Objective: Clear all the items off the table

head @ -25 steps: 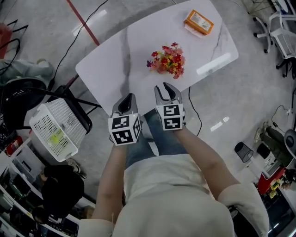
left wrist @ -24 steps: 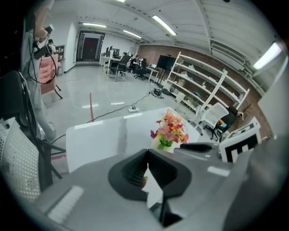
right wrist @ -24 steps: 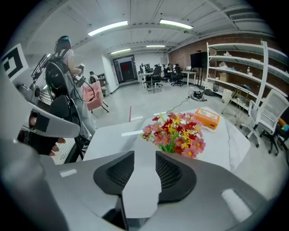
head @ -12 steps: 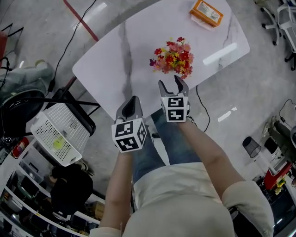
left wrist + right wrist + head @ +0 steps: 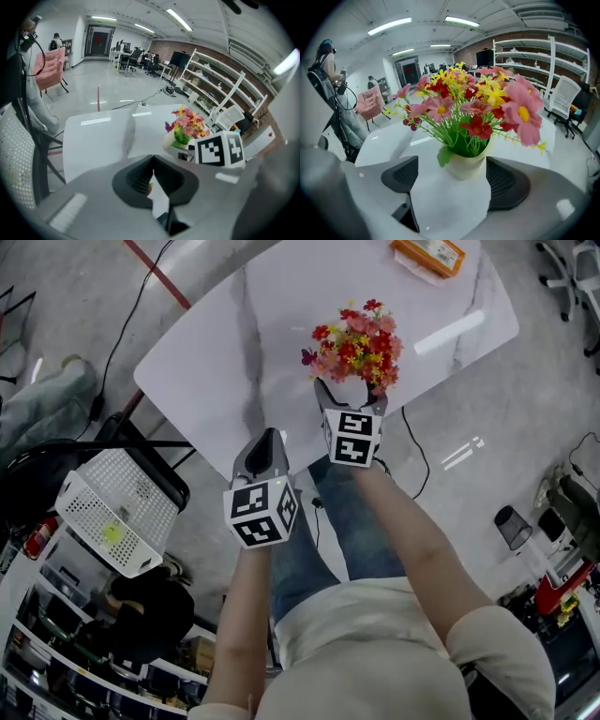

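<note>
Right tongs point(image 5: 351, 396), spread wide and just now opening, straddle the pale flower pot point(image 5: 465, 165) without clamping it. The pot stands by the near edge of the white bench point(image 5: 211, 371). Left tongs point(image 5: 265, 442), pressed together and empty, hang at that same edge; an orange box point(image 5: 429, 253) lies at the far side.
</note>
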A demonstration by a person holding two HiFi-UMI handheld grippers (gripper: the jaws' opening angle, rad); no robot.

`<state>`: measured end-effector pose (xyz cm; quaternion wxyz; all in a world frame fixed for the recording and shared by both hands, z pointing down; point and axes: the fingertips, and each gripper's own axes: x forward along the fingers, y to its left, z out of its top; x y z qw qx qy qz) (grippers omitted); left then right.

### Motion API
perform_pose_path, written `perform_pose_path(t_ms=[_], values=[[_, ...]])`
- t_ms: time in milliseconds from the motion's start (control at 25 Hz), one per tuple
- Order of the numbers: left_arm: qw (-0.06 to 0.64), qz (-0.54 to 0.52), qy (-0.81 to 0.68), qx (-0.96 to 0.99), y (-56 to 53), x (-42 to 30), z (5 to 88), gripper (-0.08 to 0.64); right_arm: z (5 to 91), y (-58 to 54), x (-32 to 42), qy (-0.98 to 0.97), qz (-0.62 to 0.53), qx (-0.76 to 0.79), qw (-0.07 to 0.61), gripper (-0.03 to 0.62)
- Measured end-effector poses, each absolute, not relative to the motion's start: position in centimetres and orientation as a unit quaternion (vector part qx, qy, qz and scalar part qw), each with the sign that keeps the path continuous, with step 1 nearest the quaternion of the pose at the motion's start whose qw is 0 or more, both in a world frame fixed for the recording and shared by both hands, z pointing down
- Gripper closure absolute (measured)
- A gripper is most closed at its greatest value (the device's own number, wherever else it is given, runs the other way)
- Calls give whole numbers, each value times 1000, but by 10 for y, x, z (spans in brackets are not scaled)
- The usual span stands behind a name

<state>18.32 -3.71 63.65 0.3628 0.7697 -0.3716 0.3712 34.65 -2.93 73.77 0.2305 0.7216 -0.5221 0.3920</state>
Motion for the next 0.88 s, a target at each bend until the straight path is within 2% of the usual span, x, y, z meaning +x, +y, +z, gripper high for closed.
perform_pose_path(t_ms=[160, 880], values=[[366, 377, -372, 765, -34, 185, 647, 552, 747, -37, 362, -486, 397, 751, 206, 101], [379, 388, -366, 756, -22, 181, 660, 552, 767, -68, 394, -377, 420, 816, 126, 44]])
